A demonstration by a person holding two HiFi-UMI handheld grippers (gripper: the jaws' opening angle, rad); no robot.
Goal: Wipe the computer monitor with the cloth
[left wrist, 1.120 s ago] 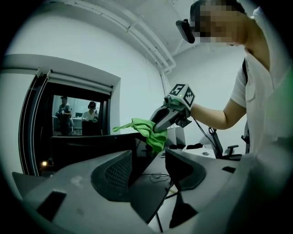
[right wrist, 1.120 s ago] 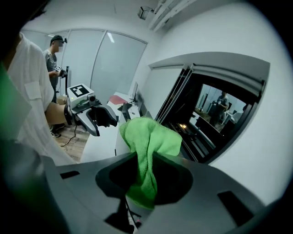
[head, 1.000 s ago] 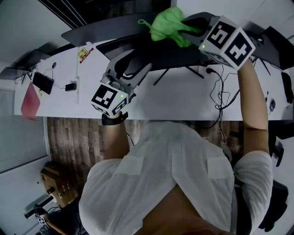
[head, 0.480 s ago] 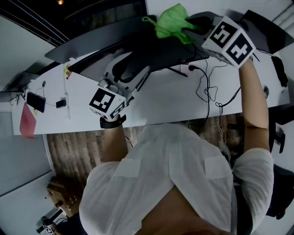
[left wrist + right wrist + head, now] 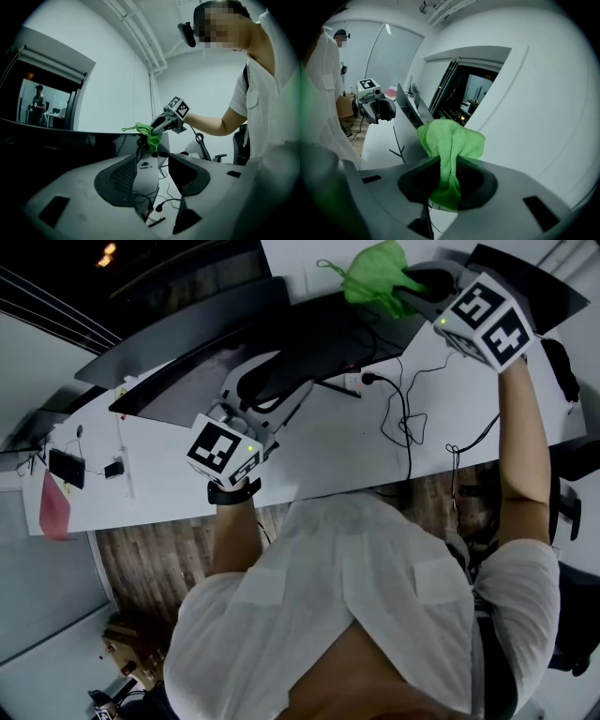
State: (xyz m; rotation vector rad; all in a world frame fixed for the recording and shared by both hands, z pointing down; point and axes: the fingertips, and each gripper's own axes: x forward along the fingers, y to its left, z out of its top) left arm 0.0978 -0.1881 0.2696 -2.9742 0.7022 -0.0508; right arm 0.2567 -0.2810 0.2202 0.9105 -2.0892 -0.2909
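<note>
White surface (image 5: 328, 456) nearest, dark monitor (image 5: 319, 334) on it, green cloth (image 5: 373, 279) at the far end: wiping looks barely under way.
Left claw (image 5: 152, 161) stands spread astride the monitor's near edge, its jaws having just closed a little, one side clear of the panel, likely steadying it. Beyond, the right claw (image 5: 408, 287) pinches the cloth, bunched at the monitor's top far corner; contact is unclear. No wiped area shows, so the screen's face seems left to do.
</note>
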